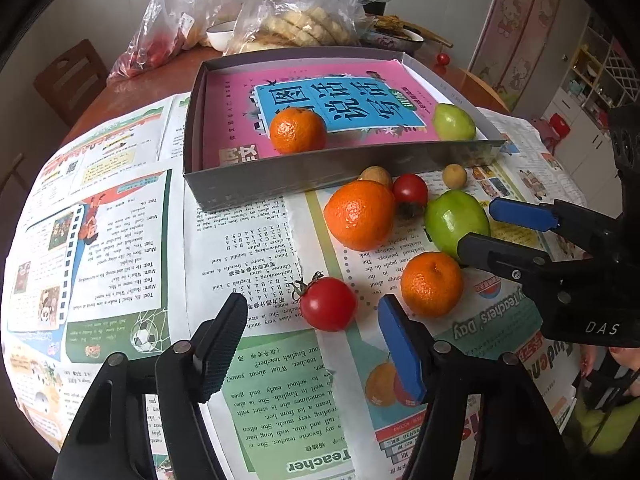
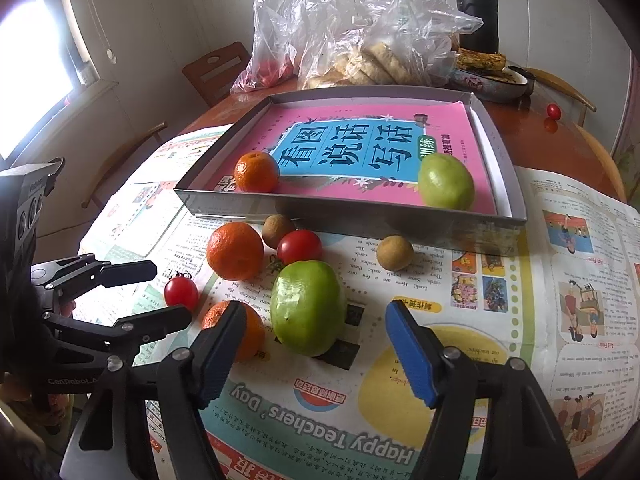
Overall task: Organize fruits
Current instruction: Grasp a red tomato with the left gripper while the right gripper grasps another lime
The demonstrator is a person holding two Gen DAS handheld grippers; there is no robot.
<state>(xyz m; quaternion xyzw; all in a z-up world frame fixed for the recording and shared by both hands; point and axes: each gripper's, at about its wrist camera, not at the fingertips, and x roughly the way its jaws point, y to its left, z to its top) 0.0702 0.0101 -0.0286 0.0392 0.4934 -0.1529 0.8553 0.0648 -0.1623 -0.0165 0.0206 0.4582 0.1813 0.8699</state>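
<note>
A grey box [image 1: 304, 184] [image 2: 320, 210] lined with a pink book holds a tangerine [image 1: 297, 130] [image 2: 256, 171] and a green fruit [image 1: 454, 122] [image 2: 446, 181]. On the newspaper in front lie a big tangerine [image 1: 359, 215] [image 2: 235, 250], a small tangerine [image 1: 431, 283] [image 2: 252, 334], a green fruit [image 1: 454, 222] [image 2: 309, 312], two tomatoes [image 1: 328, 303] [image 1: 410, 190] [image 2: 181, 292] [image 2: 299, 247] and two longans [image 1: 454, 176] [image 2: 395, 253] [image 2: 277, 231]. My left gripper [image 1: 312, 332] [image 2: 168, 292] is open just before the near tomato. My right gripper [image 2: 314, 336] [image 1: 478, 228] is open around the green fruit.
Plastic bags of flatbread [image 2: 380, 60] and red fruit [image 2: 268, 68], a white bowl [image 1: 222, 34], a plate of food [image 2: 488, 72], a black flask [image 2: 478, 8] and a stray tomato [image 2: 553, 111] stand behind the box. Wooden chairs [image 1: 70, 76] ring the round table.
</note>
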